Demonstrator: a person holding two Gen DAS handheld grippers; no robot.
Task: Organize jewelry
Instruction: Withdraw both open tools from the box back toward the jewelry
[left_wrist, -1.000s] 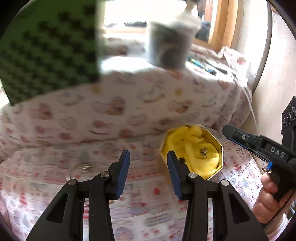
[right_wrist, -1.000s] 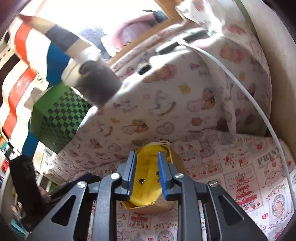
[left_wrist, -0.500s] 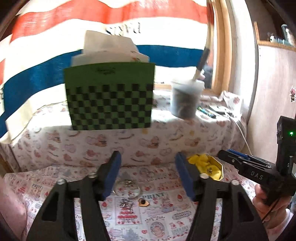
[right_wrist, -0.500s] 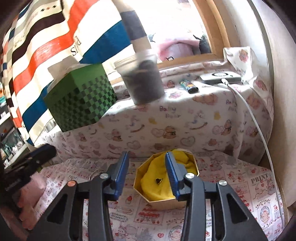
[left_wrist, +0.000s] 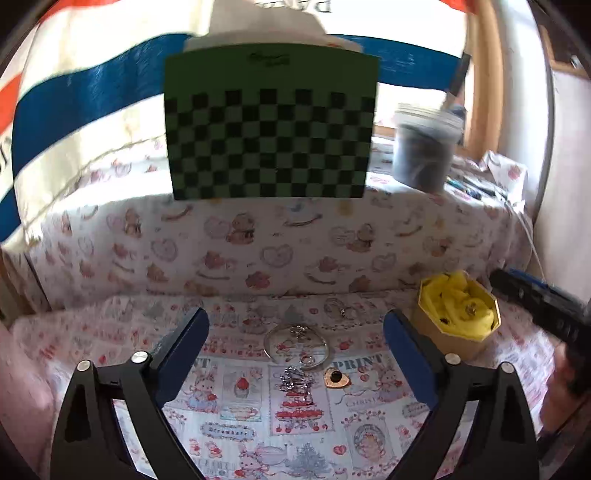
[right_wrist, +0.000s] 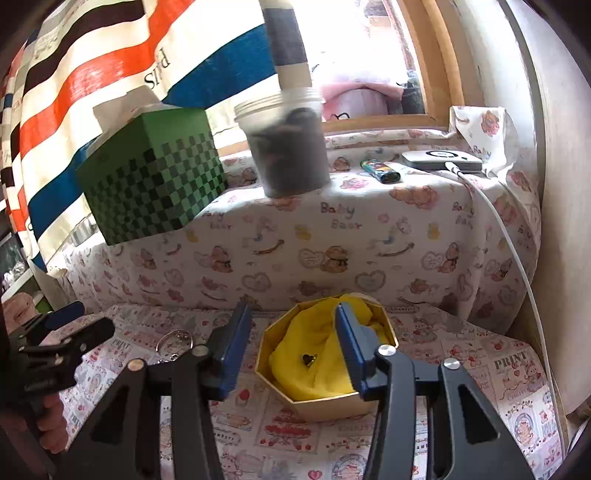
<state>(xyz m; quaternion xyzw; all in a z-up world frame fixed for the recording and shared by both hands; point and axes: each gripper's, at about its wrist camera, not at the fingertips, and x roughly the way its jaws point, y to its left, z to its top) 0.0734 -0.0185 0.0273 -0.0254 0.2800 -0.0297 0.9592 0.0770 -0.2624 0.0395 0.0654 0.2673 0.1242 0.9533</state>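
Left gripper (left_wrist: 295, 345) has just been opening and stands spread wide with nothing between its jaws, aimed down at the loose jewelry lying mid-way across the printed cloth (left_wrist: 229, 432), likely lining up the next pick. Loose pieces counted there: 1 wire bangle (left_wrist: 297, 345), 1 silver chain cluster (left_wrist: 294, 380) just in front of it, 1 heart-shaped gold piece (left_wrist: 337, 377) beside the cluster, 1 small ring (left_wrist: 345, 312) farther back near the cloth's rear edge; 4 in all. Right gripper (right_wrist: 291, 345) has also just been opening, jaws partly apart and empty, poised in front of the octagonal box (right_wrist: 325, 404), which sits toward the right end of the cloth and serves as the collecting spot. The box's yellow lining (right_wrist: 314, 380) holds 1 small dark heart-shaped piece (right_wrist: 308, 359) in the right view; the left view hints at 2 small items there, too blurred to confirm. Judged: sorting partly done, 4 pieces left out.
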